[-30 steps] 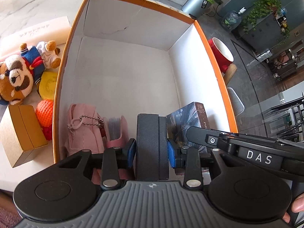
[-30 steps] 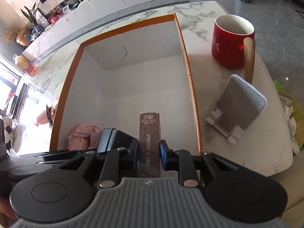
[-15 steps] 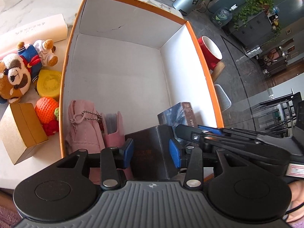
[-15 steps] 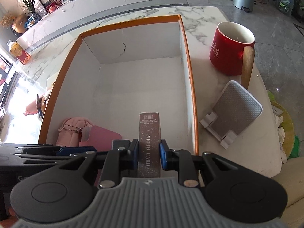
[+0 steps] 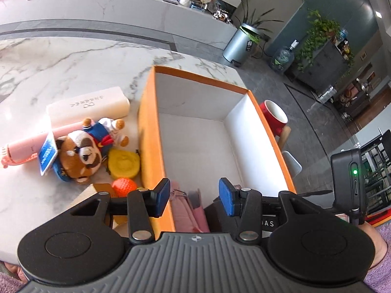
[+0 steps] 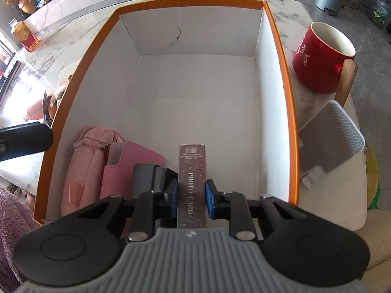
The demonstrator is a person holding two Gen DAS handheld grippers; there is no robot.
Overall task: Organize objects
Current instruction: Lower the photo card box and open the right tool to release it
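Note:
An orange-rimmed white box [image 5: 156, 131] [image 6: 286, 112] stands on the marble table. My left gripper [image 5: 194, 199] is open and empty, raised above the box's near left corner. My right gripper [image 6: 191, 196] is shut on a brown photo card box [image 6: 191, 171], held upright inside the box near its front. Next to it stand a black box [image 6: 151, 175], a pink card holder [image 6: 127, 166] and a pink pouch [image 6: 85, 161], the two pink things also in the left wrist view [image 5: 188, 210].
Left of the box lie a raccoon plush [image 5: 78, 156], a small bear plush [image 5: 105, 129], a yellow toy [image 5: 124, 163], an orange ball [image 5: 123, 186], a white case [image 5: 88, 107] and a pink item [image 5: 24, 149]. A red mug [image 6: 320, 56] and grey stand [image 6: 330, 136] sit right.
My left gripper let go of the black box inside the orange box, opened, and lifted up and back to the left. My right gripper stays shut on the photo card box.

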